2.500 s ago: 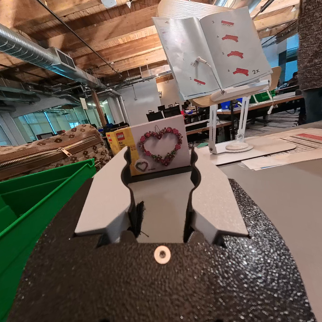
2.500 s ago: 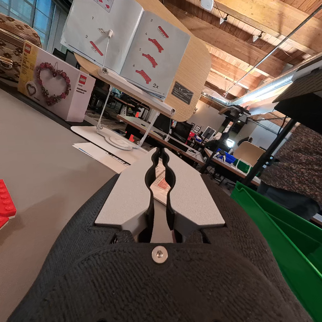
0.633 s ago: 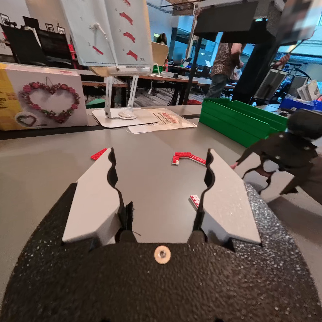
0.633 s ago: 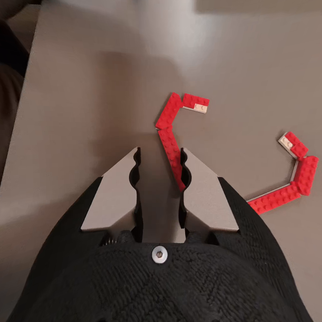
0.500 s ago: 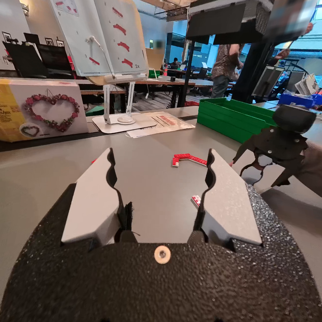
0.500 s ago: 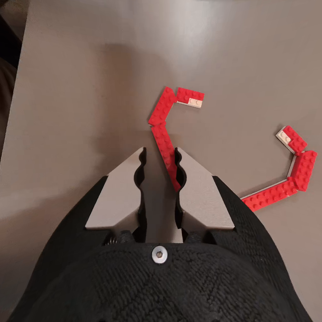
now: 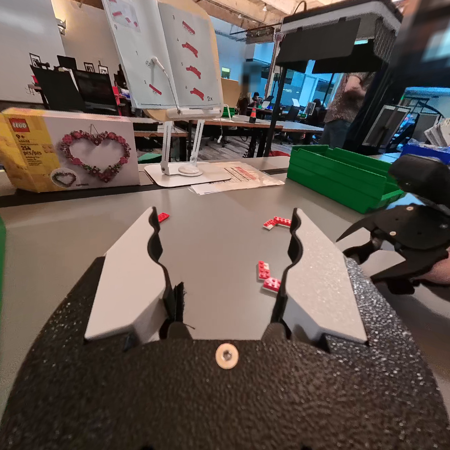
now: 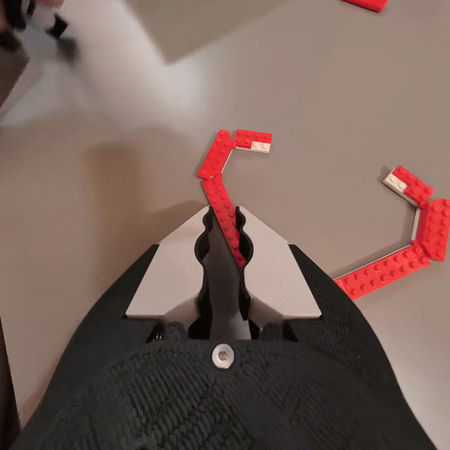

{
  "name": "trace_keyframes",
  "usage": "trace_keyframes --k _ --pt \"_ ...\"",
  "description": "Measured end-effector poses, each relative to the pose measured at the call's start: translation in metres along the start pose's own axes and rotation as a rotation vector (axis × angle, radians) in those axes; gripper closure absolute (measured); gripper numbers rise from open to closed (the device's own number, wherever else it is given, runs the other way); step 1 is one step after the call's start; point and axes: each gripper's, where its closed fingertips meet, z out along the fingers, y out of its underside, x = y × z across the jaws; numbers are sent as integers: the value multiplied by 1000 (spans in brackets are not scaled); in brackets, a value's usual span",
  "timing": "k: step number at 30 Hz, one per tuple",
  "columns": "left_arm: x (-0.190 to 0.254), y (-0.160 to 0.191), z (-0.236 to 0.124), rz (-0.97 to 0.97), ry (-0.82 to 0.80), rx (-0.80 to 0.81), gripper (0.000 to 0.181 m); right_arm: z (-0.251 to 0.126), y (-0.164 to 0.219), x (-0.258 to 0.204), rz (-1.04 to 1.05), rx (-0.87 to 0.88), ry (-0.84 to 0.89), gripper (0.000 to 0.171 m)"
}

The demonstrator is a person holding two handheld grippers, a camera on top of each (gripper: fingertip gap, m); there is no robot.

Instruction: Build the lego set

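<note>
Red studded chain (image 8: 222, 202), scalloped right tongs (image 8: 223, 210) pinching

Printed set box (image 7: 70, 151), open instruction booklet (image 7: 168, 56), printed sheet (image 7: 241, 175), wording withheld.

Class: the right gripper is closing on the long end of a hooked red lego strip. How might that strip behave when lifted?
The red strip is thin plates joined at angles, so its joints may flex or pop apart. Gripped at one end by the right gripper, the hooked end may sag. It looks light.
</note>
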Motion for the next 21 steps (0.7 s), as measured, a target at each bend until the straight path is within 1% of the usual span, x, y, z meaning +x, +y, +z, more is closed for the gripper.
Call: trace_keyframes --k 1,3,5,7,9,11,13,15,17,19,21 --pt "-1 2 2 -20 -5 0 74 2 -2 0 36 6 21 154" --pt "-5 1 5 -52 -23 19 72 6 -6 0 89 7 68 154" --pt "-9 3 6 -62 -54 32 69 10 -11 -2 100 18 92 153" --pt "-15 8 7 -63 -80 27 64 10 -19 -4 86 51 102 134" --pt "-21 10 6 -67 -113 36 65 -8 -39 2 51 170 128 129" --pt "-26 12 5 -73 -135 47 65 -39 -59 30 66 314 215 124" --pt "-32 11 4 -65 -177 57 64 -71 -66 74 94 423 346 118" --pt "-33 10 3 -41 -204 64 65 -100 -59 119 127 498 493 117" --pt "-29 7 6 -19 -205 74 66 -122 -49 156 130 586 620 117" --pt "-23 7 12 6 -197 67 69 -136 -36 184 105 637 739 117" --pt "-23 8 21 31 -203 42 67 -149 -25 207 63 675 871 117"
